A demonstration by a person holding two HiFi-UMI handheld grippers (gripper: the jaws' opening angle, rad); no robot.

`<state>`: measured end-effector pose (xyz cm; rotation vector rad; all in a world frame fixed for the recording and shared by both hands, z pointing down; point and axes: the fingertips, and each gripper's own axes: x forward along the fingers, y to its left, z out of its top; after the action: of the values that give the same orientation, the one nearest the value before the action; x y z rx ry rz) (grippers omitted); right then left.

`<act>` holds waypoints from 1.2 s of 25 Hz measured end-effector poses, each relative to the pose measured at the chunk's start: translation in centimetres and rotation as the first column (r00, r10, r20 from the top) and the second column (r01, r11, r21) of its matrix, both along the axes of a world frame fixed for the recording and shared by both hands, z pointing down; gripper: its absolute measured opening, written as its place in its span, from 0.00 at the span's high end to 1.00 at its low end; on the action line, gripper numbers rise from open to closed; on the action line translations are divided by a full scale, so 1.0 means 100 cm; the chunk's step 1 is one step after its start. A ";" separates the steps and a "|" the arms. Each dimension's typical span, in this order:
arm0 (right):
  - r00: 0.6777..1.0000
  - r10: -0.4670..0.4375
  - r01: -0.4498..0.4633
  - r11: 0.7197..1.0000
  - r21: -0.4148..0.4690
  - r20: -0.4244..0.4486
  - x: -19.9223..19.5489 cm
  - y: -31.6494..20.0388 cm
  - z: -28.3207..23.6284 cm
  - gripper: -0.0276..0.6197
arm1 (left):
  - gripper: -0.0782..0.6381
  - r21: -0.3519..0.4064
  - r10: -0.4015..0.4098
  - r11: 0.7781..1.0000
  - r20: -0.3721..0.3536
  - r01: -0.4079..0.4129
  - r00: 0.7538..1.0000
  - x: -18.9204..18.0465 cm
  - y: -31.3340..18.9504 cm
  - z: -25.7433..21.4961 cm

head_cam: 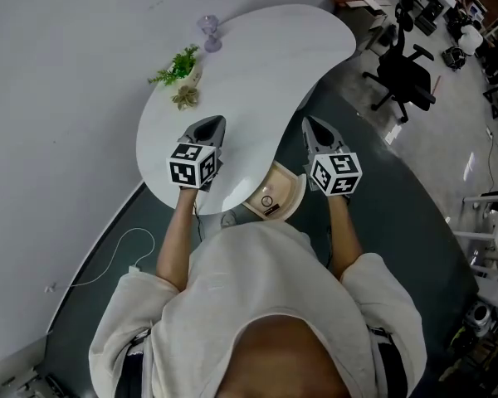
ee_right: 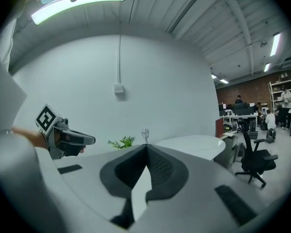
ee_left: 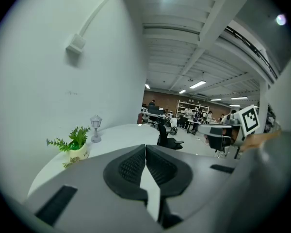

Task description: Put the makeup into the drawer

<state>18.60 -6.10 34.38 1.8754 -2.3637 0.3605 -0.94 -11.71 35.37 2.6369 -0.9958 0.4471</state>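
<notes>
Both claws are pinched shut and empty. The left claw point(head_cam: 214, 123) and right claw point(head_cam: 310, 124) hover over the near edge of the white bench point(head_cam: 257, 73). The drawer point(head_cam: 292, 199) under that edge is open, and the makeup point(head_cam: 267, 201), a small round item, lies inside. We judge placing done. Next: push the drawer shut. The bench carries a potted plant point(head_cam: 181, 66) and a mini lantern point(head_cam: 210, 33). Open office, black office chair point(head_cam: 407, 71).

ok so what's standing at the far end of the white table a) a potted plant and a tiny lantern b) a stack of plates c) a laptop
A: the head view shows the potted plant and the tiny lantern standing at the far end of the table.
</notes>
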 end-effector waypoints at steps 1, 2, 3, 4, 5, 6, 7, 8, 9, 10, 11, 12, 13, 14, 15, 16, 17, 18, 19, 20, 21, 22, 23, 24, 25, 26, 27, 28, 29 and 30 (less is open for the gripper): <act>1.000 0.006 -0.006 1.000 0.000 0.001 0.001 -0.002 -0.001 0.96 | 0.88 0.004 0.000 1.000 -0.005 0.000 1.000 0.000 -0.002 -0.002; 1.000 0.013 -0.013 1.000 0.000 0.004 0.001 -0.003 -0.002 0.96 | 0.88 0.008 0.002 1.000 -0.006 -0.001 1.000 0.001 -0.004 -0.004; 1.000 0.019 -0.019 1.000 0.000 0.008 0.001 -0.005 -0.003 0.96 | 0.88 0.010 0.003 1.000 -0.006 -0.003 1.000 0.000 -0.006 -0.004; 1.000 0.024 -0.024 1.000 0.000 0.011 0.001 -0.005 -0.003 0.96 | 0.88 0.011 0.004 1.000 -0.005 -0.004 1.000 0.000 -0.007 -0.005; 1.000 0.027 -0.027 1.000 -0.002 0.011 0.000 -0.004 -0.003 0.96 | 0.88 0.010 0.004 1.000 -0.004 -0.004 1.000 0.000 -0.007 -0.005; 1.000 0.030 -0.030 1.000 -0.006 0.009 0.000 -0.003 -0.002 0.96 | 0.88 0.008 0.003 1.000 -0.004 -0.003 1.000 -0.001 -0.007 -0.005; 0.999 0.032 -0.032 0.999 -0.009 0.005 -0.001 -0.003 -0.002 0.96 | 0.88 0.007 0.002 1.000 -0.004 -0.002 1.000 -0.002 -0.007 -0.005; 0.999 0.035 -0.035 0.999 -0.012 0.001 -0.002 -0.003 -0.001 0.96 | 0.88 0.007 0.001 1.000 -0.003 -0.001 1.000 -0.003 -0.009 -0.005; 0.999 0.036 -0.036 0.999 -0.015 -0.003 -0.002 -0.003 0.000 0.96 | 0.88 0.007 0.000 1.000 -0.003 0.000 1.000 -0.005 -0.010 -0.005; 0.999 0.036 -0.037 0.999 -0.018 -0.008 -0.003 -0.003 0.002 0.96 | 0.88 0.006 -0.002 1.000 -0.004 0.002 1.000 -0.006 -0.012 -0.005; 0.999 0.036 -0.036 0.999 -0.022 -0.014 -0.004 -0.003 0.004 0.96 | 0.88 0.006 -0.003 1.000 -0.005 0.003 1.000 -0.007 -0.013 -0.004; 0.999 0.035 -0.035 0.999 -0.026 -0.020 -0.005 -0.003 0.006 0.96 | 0.88 0.006 -0.004 1.000 -0.005 0.004 1.000 -0.008 -0.013 -0.003; 0.999 0.034 -0.035 0.999 -0.031 -0.027 -0.006 -0.002 0.008 0.96 | 0.88 0.006 -0.004 1.000 -0.005 0.004 1.000 -0.009 -0.013 -0.003; 0.999 0.033 -0.034 0.999 -0.036 -0.033 -0.006 -0.001 0.010 0.96 | 0.88 0.006 -0.005 1.000 -0.004 0.005 1.000 -0.009 -0.012 -0.003; 0.999 0.032 -0.034 0.999 -0.042 -0.036 -0.007 0.000 0.013 0.96 | 0.88 0.006 -0.006 1.000 -0.004 0.006 1.000 -0.010 -0.011 -0.003; 0.999 0.032 -0.033 0.998 -0.048 -0.037 -0.007 0.001 0.015 0.96 | 0.88 0.005 -0.006 1.000 -0.003 0.006 1.000 -0.010 -0.010 -0.003; 0.999 0.031 -0.033 0.998 -0.054 -0.037 -0.007 0.002 0.017 0.96 | 0.88 0.005 -0.005 1.000 -0.001 0.005 1.000 -0.010 -0.009 -0.003; 0.999 0.029 -0.032 0.998 -0.058 -0.035 -0.008 0.003 0.019 0.96 | 0.88 0.004 -0.004 1.000 0.000 0.004 1.000 -0.009 -0.008 -0.002; 0.999 0.028 -0.030 0.998 -0.061 -0.033 -0.009 0.004 0.021 0.96 | 0.88 0.003 -0.002 1.000 0.001 0.002 1.000 -0.009 -0.008 -0.001; 0.999 0.026 -0.027 0.998 -0.063 -0.030 -0.010 0.004 0.023 0.96 | 0.88 0.000 -0.001 1.000 0.001 0.001 1.000 -0.008 -0.008 0.000; 0.999 0.023 -0.025 0.998 -0.064 -0.028 -0.011 0.003 0.024 0.96 | 0.88 -0.002 0.000 1.000 0.001 0.000 1.000 -0.008 -0.009 0.001; 0.999 0.022 -0.023 0.998 -0.065 -0.026 -0.012 0.003 0.025 0.96 | 0.88 -0.004 0.001 1.000 0.001 -0.001 1.000 -0.008 -0.009 0.002; 0.999 0.021 -0.023 0.998 -0.065 -0.026 -0.012 0.003 0.025 0.96 | 0.88 -0.006 0.003 1.000 0.001 -0.003 1.000 -0.007 -0.009 0.003; 0.999 0.020 -0.022 0.998 -0.066 -0.027 -0.012 0.002 0.024 0.96 | 0.88 -0.006 0.005 1.000 0.000 -0.005 1.000 -0.007 -0.010 0.002; 0.999 0.020 -0.021 0.998 -0.067 -0.029 -0.012 0.003 0.024 0.96 | 0.88 -0.006 0.006 1.000 0.000 -0.006 1.000 -0.006 -0.009 0.002; 0.999 0.019 -0.021 0.997 -0.068 -0.031 -0.012 0.003 0.024 0.96 | 0.88 -0.006 0.007 1.000 0.001 -0.007 1.000 -0.005 -0.009 0.002; 0.999 0.018 -0.020 0.997 -0.069 -0.033 -0.012 0.003 0.025 0.96 | 0.88 -0.006 0.008 1.000 0.001 -0.008 1.000 -0.004 -0.009 0.002; 0.999 0.017 -0.019 0.997 -0.070 -0.036 -0.012 0.003 0.026 0.96 | 0.88 -0.006 0.009 1.000 0.001 -0.009 1.000 -0.004 -0.010 0.003; 0.999 0.016 -0.019 0.997 -0.071 -0.037 -0.012 0.003 0.028 0.96 | 0.88 -0.007 0.010 1.000 0.001 -0.010 1.000 -0.004 -0.010 0.004; 0.999 0.017 -0.019 0.997 -0.072 -0.037 -0.012 0.002 0.029 0.96 | 0.88 -0.007 0.011 1.000 0.001 -0.011 1.000 -0.004 -0.011 0.006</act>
<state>17.37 -5.88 37.29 1.8563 -2.2802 0.4048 -1.29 -12.81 35.93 2.6373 -0.9784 0.4539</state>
